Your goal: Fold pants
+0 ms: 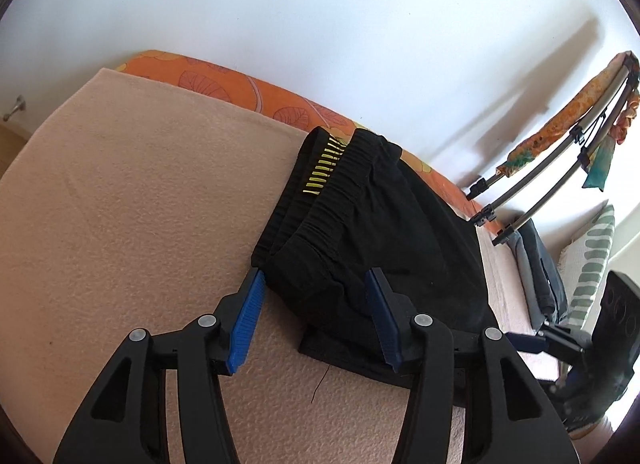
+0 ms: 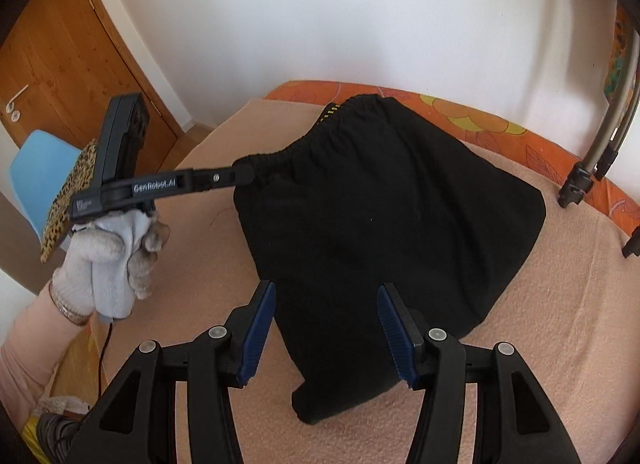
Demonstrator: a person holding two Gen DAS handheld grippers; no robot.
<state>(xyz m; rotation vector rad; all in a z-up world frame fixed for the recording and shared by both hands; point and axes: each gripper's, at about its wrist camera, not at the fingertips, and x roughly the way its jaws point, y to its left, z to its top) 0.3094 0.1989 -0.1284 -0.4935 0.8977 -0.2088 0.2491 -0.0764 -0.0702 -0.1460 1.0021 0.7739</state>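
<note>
The left tongs (image 1: 316,320) sit spread wide and released, one blue ribbed pad on the blanket and the other over the pants' (image 1: 384,240) corner near the waistband. In the right wrist view a gloved hand (image 2: 108,264) grips their handle at 9 o'clock, arm reaching level toward the waistband (image 2: 296,147). The right tongs (image 2: 326,330) hover released above the folded end at 6 o'clock. The black, soft pants lie folded on the bed's fuzzy peach blanket (image 2: 560,324), long axis running from 6 to 12 o'clock, the gathered elastic waistband at the far end.
</note>
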